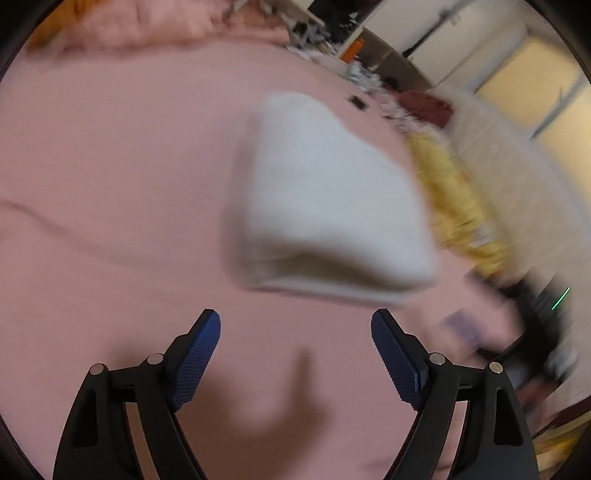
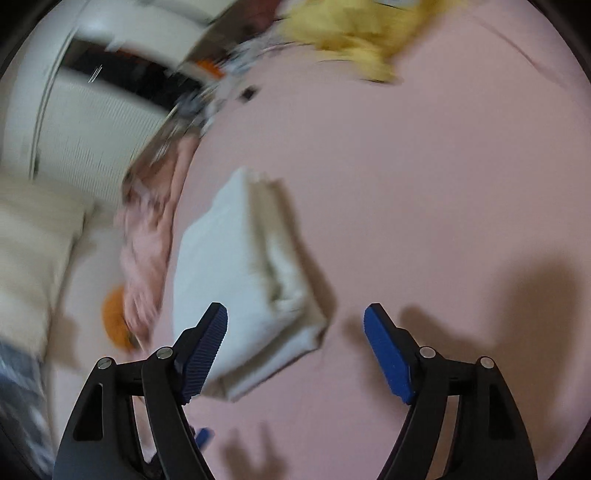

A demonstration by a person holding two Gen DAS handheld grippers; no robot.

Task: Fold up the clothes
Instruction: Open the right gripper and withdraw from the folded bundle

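A folded white garment (image 1: 325, 206) lies on the pink bed sheet (image 1: 110, 155), just ahead of my left gripper (image 1: 295, 325), which is open and empty above the sheet. In the right wrist view the same white folded garment (image 2: 240, 273) lies left of centre, its near corner between the fingers. My right gripper (image 2: 295, 321) is open and empty above it. A yellow garment (image 1: 458, 199) lies crumpled to the right of the white one; it also shows at the top of the right wrist view (image 2: 354, 33). Both views are motion-blurred.
A pink garment (image 2: 147, 240) is bunched at the bed's left edge, with an orange object (image 2: 116, 317) beside it. A small dark object (image 2: 249, 92) lies on the sheet. Clutter and white furniture (image 1: 461, 48) stand beyond the bed. The other gripper (image 1: 535, 332) is blurred at the right.
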